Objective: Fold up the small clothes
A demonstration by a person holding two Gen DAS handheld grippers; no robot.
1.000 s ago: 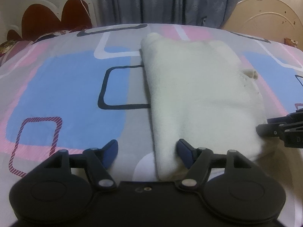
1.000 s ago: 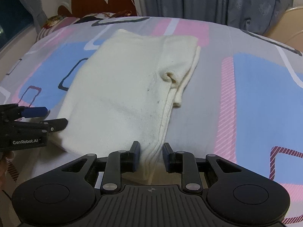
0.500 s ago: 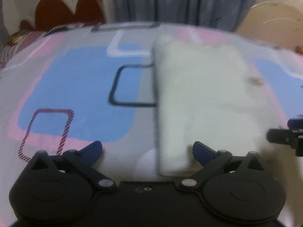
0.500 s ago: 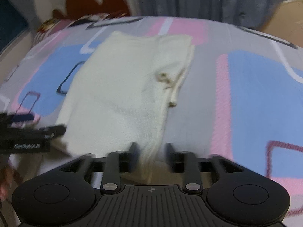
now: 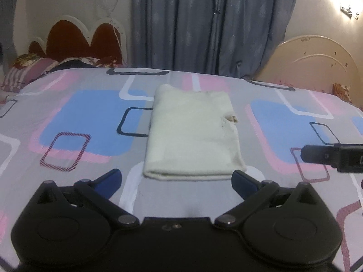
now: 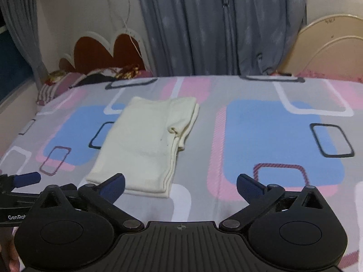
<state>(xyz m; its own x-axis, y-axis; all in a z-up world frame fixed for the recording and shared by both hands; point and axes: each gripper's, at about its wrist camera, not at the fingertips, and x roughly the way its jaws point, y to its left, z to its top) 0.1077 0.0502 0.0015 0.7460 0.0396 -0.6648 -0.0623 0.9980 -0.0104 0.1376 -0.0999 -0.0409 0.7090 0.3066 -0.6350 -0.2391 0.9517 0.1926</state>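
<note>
Cream folded cloth is laid flat on the patterned bedsheet, near its middle. Both the left gripper and right gripper are held wide apart, touching nothing. Bare sheet is seen all around.

In the left wrist view the right tongs enter from the right edge, which cuts off their body; only one dark tip shows, so how their jaws stand cannot be told there. In the right wrist view the left tongs are cut off by the left edge, their printed label ending at "GenRob". The inner layers of the folded cloth are hidden. The pillows at the bed's far left corner are too blurred to make out.
</note>
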